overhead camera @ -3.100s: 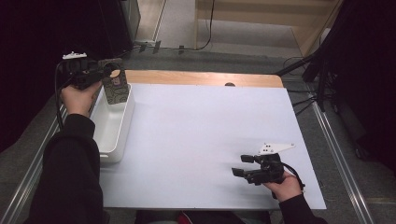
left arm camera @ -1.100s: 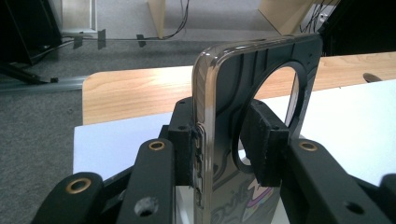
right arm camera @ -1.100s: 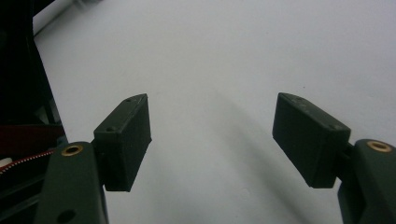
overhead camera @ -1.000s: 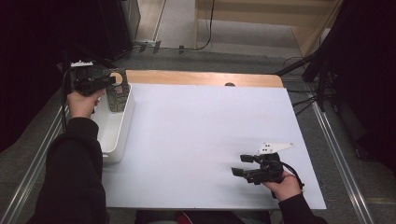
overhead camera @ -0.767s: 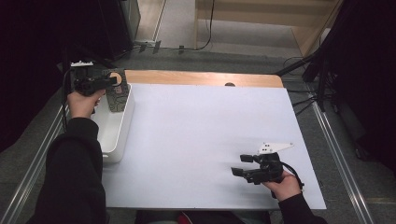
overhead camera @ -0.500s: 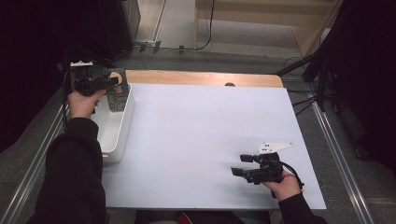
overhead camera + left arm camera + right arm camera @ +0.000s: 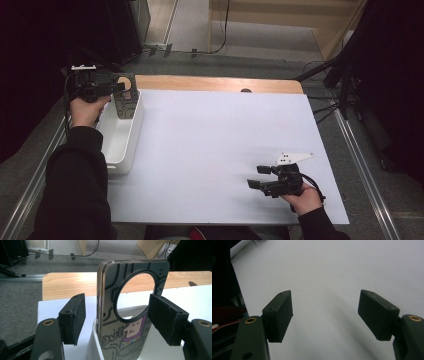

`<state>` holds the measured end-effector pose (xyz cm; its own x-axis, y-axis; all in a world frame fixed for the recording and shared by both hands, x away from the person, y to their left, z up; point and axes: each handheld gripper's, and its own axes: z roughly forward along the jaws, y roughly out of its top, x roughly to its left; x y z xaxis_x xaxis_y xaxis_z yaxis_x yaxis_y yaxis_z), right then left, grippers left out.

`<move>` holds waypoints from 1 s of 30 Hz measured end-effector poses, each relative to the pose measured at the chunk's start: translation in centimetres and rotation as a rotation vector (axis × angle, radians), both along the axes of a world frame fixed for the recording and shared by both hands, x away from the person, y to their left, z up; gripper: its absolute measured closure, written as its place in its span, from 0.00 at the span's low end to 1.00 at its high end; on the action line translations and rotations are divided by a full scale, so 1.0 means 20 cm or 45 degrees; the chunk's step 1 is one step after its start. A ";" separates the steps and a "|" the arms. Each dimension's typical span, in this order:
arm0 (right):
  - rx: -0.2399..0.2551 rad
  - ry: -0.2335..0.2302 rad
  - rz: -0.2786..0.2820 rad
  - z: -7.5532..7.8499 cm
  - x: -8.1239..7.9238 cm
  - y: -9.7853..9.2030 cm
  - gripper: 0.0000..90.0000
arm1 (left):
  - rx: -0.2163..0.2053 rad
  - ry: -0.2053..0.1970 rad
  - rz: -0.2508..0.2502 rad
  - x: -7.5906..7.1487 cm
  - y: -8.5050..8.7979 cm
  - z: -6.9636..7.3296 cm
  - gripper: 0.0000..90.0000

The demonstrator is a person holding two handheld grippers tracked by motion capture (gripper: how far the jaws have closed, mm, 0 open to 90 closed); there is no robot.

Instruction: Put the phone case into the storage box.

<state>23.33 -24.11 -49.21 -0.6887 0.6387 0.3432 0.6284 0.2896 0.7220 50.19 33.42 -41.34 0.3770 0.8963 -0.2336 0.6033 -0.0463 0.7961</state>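
Left hand-held gripper gapes around my phone case, standing upright in the white bin at the table's left; light, stiff, slick, so I'd pinch its side edges. Right hand-held gripper idles open.

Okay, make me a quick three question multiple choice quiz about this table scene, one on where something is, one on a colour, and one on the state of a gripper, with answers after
1. Where does the phone case stand?
A. in the white bin at the table's left
B. flat on the white sheet by the right gripper
C. on the floor

2. What colour is the sheet covering most of the table?
A. green
B. white
C. red

3. How are the right gripper's jaws?
A. shut on the case
B. shut on nothing
C. open, with nothing between them

Answers:
1 A, its lower end sits inside the bin.
2 B, the sheet is plain white.
3 C, a wide gap with bare sheet behind.
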 end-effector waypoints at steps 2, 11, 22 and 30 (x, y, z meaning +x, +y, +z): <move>0.001 -0.001 0.000 0.00 0.00 0.00 0.30 | -0.009 0.000 0.001 -0.01 0.01 0.02 0.34; 0.004 0.002 0.003 0.00 0.01 0.00 0.30 | -0.014 0.023 -0.019 -0.07 0.01 0.08 0.34; -0.001 0.009 0.015 0.00 0.05 0.02 0.30 | -0.011 0.043 -0.064 -0.17 -0.01 0.17 0.34; -0.009 0.013 0.017 0.00 0.07 0.01 0.30 | -0.038 0.072 -0.107 -0.23 -0.02 0.21 0.34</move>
<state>24.67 -23.81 -49.23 -0.6939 0.6316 0.3457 0.6315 0.3032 0.7136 45.51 33.04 -37.05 0.4361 0.8544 -0.2825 0.6421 -0.0755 0.7629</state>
